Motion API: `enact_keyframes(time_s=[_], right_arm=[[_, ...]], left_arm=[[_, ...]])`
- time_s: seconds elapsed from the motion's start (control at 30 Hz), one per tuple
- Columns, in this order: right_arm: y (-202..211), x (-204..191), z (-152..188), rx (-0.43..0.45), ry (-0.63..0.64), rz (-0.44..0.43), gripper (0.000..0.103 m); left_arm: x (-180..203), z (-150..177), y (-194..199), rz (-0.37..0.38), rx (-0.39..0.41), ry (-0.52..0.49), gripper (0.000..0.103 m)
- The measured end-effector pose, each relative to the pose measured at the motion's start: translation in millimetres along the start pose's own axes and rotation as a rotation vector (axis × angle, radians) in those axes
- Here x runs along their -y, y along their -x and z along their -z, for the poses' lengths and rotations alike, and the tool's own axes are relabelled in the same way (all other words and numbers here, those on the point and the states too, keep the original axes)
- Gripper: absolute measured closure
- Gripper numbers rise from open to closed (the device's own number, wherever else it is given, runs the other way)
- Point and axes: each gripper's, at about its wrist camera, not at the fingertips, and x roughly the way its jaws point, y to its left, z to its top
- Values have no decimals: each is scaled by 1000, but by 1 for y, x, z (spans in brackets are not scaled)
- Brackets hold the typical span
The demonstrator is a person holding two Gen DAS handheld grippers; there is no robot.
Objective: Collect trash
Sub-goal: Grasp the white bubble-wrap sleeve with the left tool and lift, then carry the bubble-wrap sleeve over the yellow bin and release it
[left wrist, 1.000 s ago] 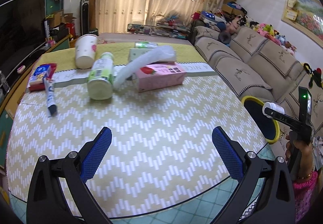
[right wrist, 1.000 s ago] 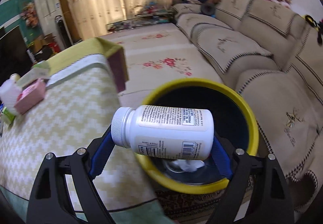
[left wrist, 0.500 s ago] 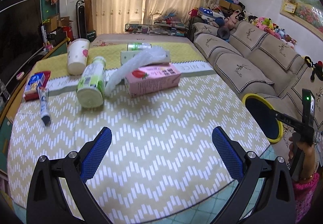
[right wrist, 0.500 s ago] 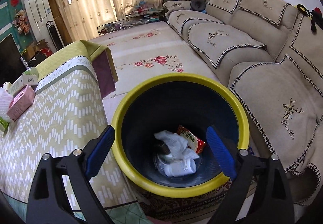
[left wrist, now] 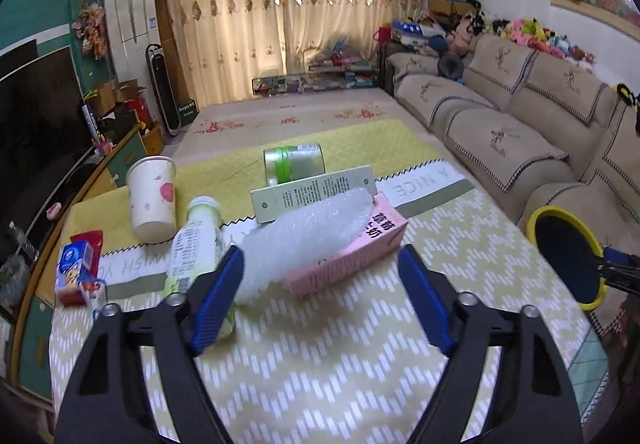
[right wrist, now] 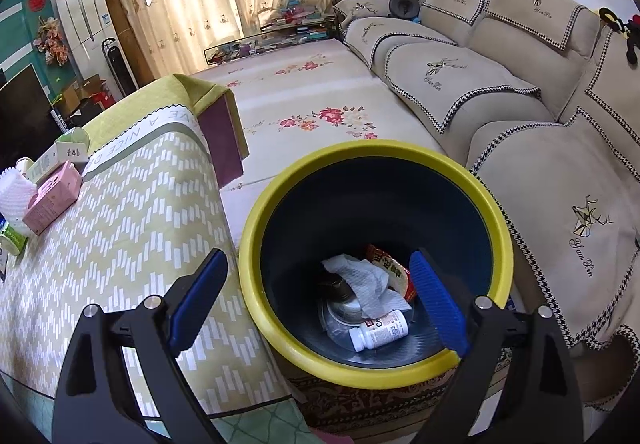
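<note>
My left gripper [left wrist: 320, 300] is open and empty above the table, just short of a pink carton [left wrist: 352, 256] with a white bubble-wrap roll [left wrist: 304, 232] lying across it. A green-white bottle [left wrist: 196, 244] lies by its left finger. My right gripper [right wrist: 316, 308] is open and empty over the yellow-rimmed blue bin [right wrist: 280, 204]. The white pill bottle [right wrist: 380, 328] lies in the bin with a tissue [right wrist: 364, 284] and a red wrapper [right wrist: 388, 268].
On the table [left wrist: 320, 364] also stand a paper cup [left wrist: 152, 196], a green box [left wrist: 312, 192], a green-lidded jar [left wrist: 294, 162] and snack packets [left wrist: 78, 268] at the left. The bin [left wrist: 564, 256] sits right of the table beside the sofa [right wrist: 500, 92].
My right gripper opened and the white pill bottle dropped into the bin. My left gripper moved forward over the table toward the pink carton and bubble wrap.
</note>
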Motion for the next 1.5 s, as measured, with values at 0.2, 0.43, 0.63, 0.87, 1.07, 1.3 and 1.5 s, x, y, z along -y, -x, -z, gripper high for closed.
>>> enact_keyframes(time_s=[0.2, 0.43, 0.63, 0.87, 1.07, 1.3, 1.5], right_arm=[[-1, 2, 0, -1, -7, -5, 15], [2, 2, 2, -1, -7, -21, 15], [12, 2, 4, 14, -3, -39, 15], [33, 12, 6, 51, -14, -48, 15], [50, 28, 10, 76, -27, -30, 15], [73, 59, 21, 106, -50, 16, 14], [85, 92, 32, 117, -101, 43, 13]], left_arm=[[-6, -1, -28, -10, -55, 4, 58], [-4, -4, -20, 12, -33, -2, 87], [7, -16, 19, 13, 42, -31, 89], [28, -31, 65, 35, 106, -57, 89], [66, -35, 90, 130, 121, -87, 89], [140, -38, 103, 271, 126, -171, 89], [214, -46, 108, 378, 128, -253, 89]])
